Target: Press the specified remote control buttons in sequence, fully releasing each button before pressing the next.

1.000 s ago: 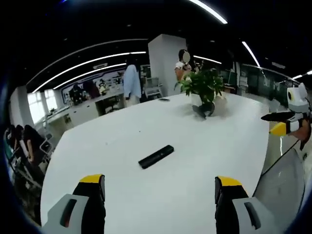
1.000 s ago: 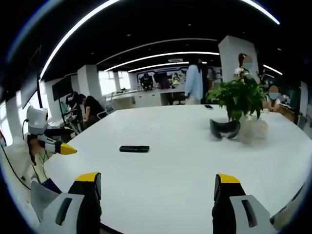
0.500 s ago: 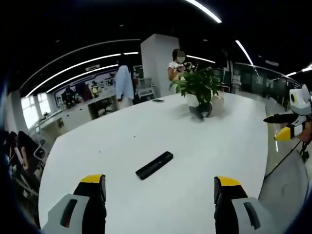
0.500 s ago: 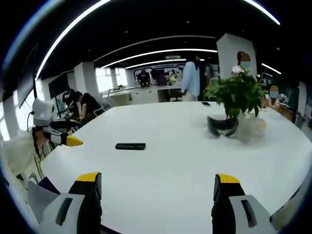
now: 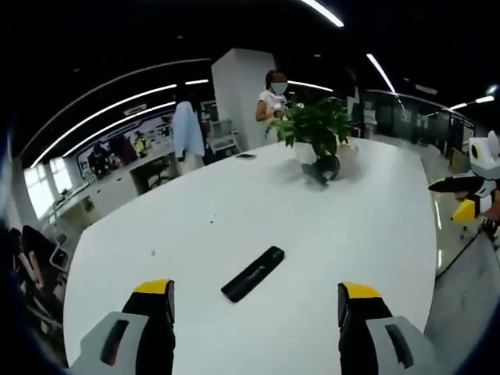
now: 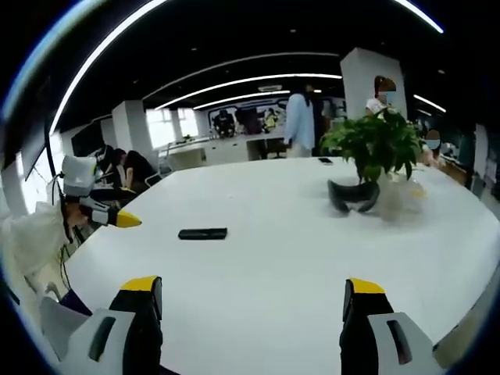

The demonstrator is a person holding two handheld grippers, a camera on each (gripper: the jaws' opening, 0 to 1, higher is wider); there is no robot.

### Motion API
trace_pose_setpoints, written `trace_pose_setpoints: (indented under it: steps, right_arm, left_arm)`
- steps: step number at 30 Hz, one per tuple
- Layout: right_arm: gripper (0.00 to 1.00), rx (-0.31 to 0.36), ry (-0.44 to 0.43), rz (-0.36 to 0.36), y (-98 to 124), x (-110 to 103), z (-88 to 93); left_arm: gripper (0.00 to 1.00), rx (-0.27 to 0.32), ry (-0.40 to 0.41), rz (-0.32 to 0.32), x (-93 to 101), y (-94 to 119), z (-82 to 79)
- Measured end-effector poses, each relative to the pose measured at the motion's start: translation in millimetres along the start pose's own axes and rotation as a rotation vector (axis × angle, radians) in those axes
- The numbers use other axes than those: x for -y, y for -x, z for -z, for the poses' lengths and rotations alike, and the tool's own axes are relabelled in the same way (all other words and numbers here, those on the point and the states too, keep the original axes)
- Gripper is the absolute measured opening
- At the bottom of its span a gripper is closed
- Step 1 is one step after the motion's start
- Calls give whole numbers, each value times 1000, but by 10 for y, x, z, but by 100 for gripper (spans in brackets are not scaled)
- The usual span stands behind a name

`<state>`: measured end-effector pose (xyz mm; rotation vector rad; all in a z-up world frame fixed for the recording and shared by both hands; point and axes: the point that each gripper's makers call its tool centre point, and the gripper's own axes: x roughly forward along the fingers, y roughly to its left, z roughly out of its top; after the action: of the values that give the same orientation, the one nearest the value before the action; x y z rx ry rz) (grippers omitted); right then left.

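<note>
A slim, flat black remote control (image 5: 252, 273) lies alone on the smooth white table (image 5: 367, 226), just ahead of the left gripper (image 5: 255, 301). The left gripper's yellow-tipped jaws stand wide apart and hold nothing. The right gripper (image 6: 251, 301) is likewise spread wide and empty, well back from the remote, with a leafy potted plant (image 6: 371, 148) farther along the table.

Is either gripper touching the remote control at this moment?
No: in the left gripper view the remote control lies alone on the white table, ahead of the open jaws.
</note>
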<state>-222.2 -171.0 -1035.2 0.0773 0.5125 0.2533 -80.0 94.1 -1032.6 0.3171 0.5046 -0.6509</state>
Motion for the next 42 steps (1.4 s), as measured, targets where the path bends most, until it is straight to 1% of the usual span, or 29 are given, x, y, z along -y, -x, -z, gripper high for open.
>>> trace_pose_setpoints:
  steps: [4, 7, 9, 13, 14, 18, 19, 20, 22, 23, 24, 25, 26, 27, 29, 31, 32, 37, 38, 40, 41, 42]
  right_arm:
    - [97, -9, -6, -16, -64, -12, 17]
    - [98, -22, -8, -30, -112, -40, 37]
    - [98, -34, 2, -42, -140, -69, 50]
    - [97, -46, 5, -49, -174, -76, 69]
    - [97, -49, 1, -49, -184, -71, 81]
    - [97, -72, -9, -55, -216, -65, 142]
    - [97, -78, -7, -54, -220, -64, 154]
    - [97, -84, -3, -54, -222, -65, 161]
    - [97, -89, -5, -56, -228, -64, 163]
    - [98, -88, -8, -57, -231, -62, 160]
    - [98, -85, -15, -59, -239, -62, 151]
    - [98, -85, -17, -59, -242, -61, 149]
    - [98, -87, -20, -58, -253, -58, 146]
    - [98, -90, -18, -56, -258, -57, 148]
    - [97, -99, -12, -53, -274, -42, 161]
    - [98, -105, -15, -54, -286, -32, 173]
    - [98, -106, -18, -52, -291, -25, 176]
    - [97, -114, -21, -42, -306, 3, 175]
    - [98, -115, -18, -41, -306, 1, 171]
    - [97, -115, -8, -37, -309, 2, 158]
    - [97, -115, -6, -37, -311, 4, 155]
    - [98, -114, -8, -38, -316, 4, 151]
  left_arm:
    - [86, -20, -18, 14, -58, -125, -19]
    - [83, -30, -28, 39, -71, -209, -49]
    - [81, -55, -44, 53, -89, -275, -38]
    - [79, -100, -51, 86, -122, -411, -4]
    - [78, -122, -72, 96, -139, -456, 17]
    - [74, -153, -119, 127, -180, -634, 24]
    - [72, -177, -143, 154, -166, -682, 52]
    - [71, -186, -151, 159, -167, -696, 63]
    - [70, -230, -203, 171, -195, -793, 129]
    - [70, -256, -212, 192, -186, -856, 180]
    - [70, -264, -215, 201, -182, -900, 202]
    - [71, -292, -227, 225, -167, -946, 255]
    - [71, -317, -236, 236, -165, -976, 298]
    - [71, -334, -260, 252, -155, -1024, 332]
    - [70, -347, -274, 271, -137, -1087, 364]
    - [69, -381, -303, 305, -127, -1152, 430]
    - [68, -397, -317, 309, -143, -1196, 458]
    - [63, -444, -338, 362, -142, -1325, 545]
    - [61, -454, -353, 372, -152, -1358, 571]
    - [55, -457, -362, 371, -182, -1425, 597]
    - [53, -458, -361, 371, -197, -1452, 608]
    - [53, -481, -330, 402, -171, -1463, 657]
